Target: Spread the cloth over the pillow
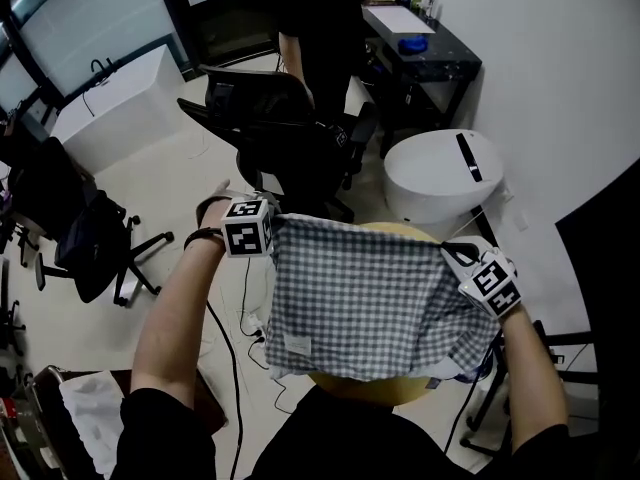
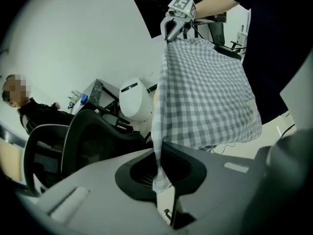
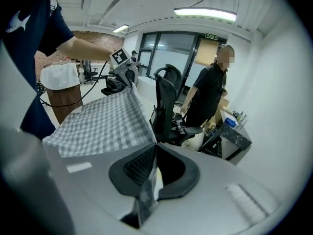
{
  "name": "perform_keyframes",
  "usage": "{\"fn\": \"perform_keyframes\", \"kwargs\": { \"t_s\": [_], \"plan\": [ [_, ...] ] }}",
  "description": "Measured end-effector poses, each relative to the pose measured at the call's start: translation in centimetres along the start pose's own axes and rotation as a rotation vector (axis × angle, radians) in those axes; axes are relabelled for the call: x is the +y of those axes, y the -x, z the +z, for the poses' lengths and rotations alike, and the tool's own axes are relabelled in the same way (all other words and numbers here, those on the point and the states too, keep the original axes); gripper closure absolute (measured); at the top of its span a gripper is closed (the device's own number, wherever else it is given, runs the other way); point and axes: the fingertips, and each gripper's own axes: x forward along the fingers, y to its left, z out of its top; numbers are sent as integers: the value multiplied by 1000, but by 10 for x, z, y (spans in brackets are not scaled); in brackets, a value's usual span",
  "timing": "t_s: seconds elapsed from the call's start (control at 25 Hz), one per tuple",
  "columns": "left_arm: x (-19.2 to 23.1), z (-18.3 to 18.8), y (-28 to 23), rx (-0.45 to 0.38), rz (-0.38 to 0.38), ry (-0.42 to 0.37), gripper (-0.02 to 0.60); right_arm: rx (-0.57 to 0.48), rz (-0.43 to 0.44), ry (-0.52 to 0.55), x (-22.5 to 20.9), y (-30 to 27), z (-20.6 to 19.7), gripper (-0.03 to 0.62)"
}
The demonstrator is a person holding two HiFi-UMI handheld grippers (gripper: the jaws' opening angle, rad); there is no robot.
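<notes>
A grey-and-white checked cloth (image 1: 360,303) hangs stretched between my two grippers, held up by its far corners. My left gripper (image 1: 274,225) is shut on the far left corner, and the left gripper view shows the cloth's corner (image 2: 159,177) pinched in its jaws. My right gripper (image 1: 452,255) is shut on the far right corner, with a fold of fabric (image 3: 146,190) caught between its jaws. Under the cloth lies a yellow pillow (image 1: 372,388), of which only the far and near edges show.
A black office chair (image 1: 285,133) stands just beyond the cloth, with a person in black (image 1: 320,28) behind it. A white round table (image 1: 440,173) is at the right, a dark desk (image 1: 425,53) beyond it. Another chair (image 1: 80,238) and floor cables (image 1: 245,308) are at the left.
</notes>
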Motion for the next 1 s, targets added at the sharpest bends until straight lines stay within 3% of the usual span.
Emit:
{"fn": "perform_keyframes", "kwargs": {
  "t_s": [0.2,0.4,0.68,0.8,1.0],
  "plan": [
    [4,-14,-38,36,-31,4,580,47,-28,-3,-7,-26,-8,582],
    [-18,-21,-67,17,-26,11,580,80,-23,0,1,-39,-19,582],
    [-43,-6,-8,-68,144,-67,580,-11,-43,19,18,3,1,582],
    [-77,1,14,-82,178,-123,578,-47,-47,42,36,28,5,582],
    [-168,8,2,-85,72,-143,568,-33,-33,129,82,50,-12,582]
  ]
}}
